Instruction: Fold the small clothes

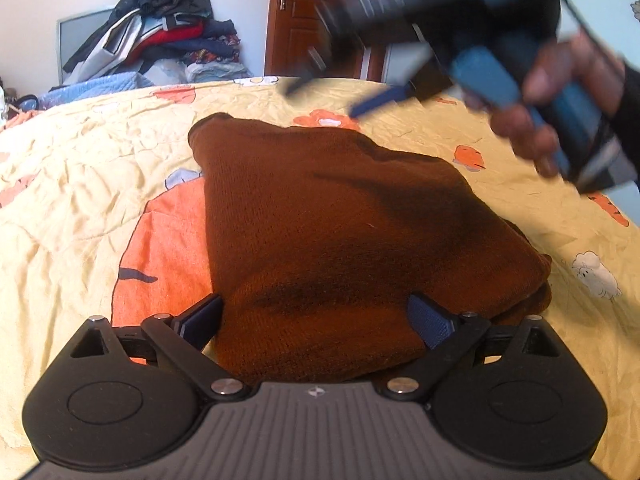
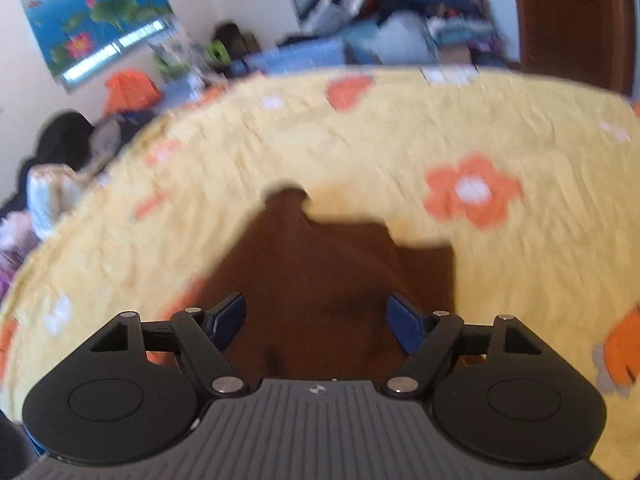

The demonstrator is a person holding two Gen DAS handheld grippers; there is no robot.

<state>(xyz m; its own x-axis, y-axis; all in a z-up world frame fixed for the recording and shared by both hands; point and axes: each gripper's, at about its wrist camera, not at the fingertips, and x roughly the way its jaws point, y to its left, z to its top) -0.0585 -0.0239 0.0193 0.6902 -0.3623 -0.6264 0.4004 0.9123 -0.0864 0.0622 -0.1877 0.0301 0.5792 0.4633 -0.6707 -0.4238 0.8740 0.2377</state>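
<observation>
A brown knitted garment (image 1: 340,220) lies folded in a thick, roughly square bundle on the yellow flowered bedsheet (image 1: 80,200). My left gripper (image 1: 316,316) stands wide open, with its blue pads on either side of the garment's near edge and not squeezing it. My right gripper (image 1: 336,96) hovers blurred over the far right corner of the garment, held in a person's hand (image 1: 560,92), and its fingers are apart. In the right wrist view the right gripper (image 2: 316,314) is open above the brown garment (image 2: 340,272), and nothing sits between its pads.
A pile of clothes (image 1: 160,32) is stacked against the wall past the bed's far edge, beside a brown wooden door (image 1: 304,20). The right wrist view shows a lotus poster (image 2: 92,16) and more clutter (image 2: 72,140) along the bed's left side.
</observation>
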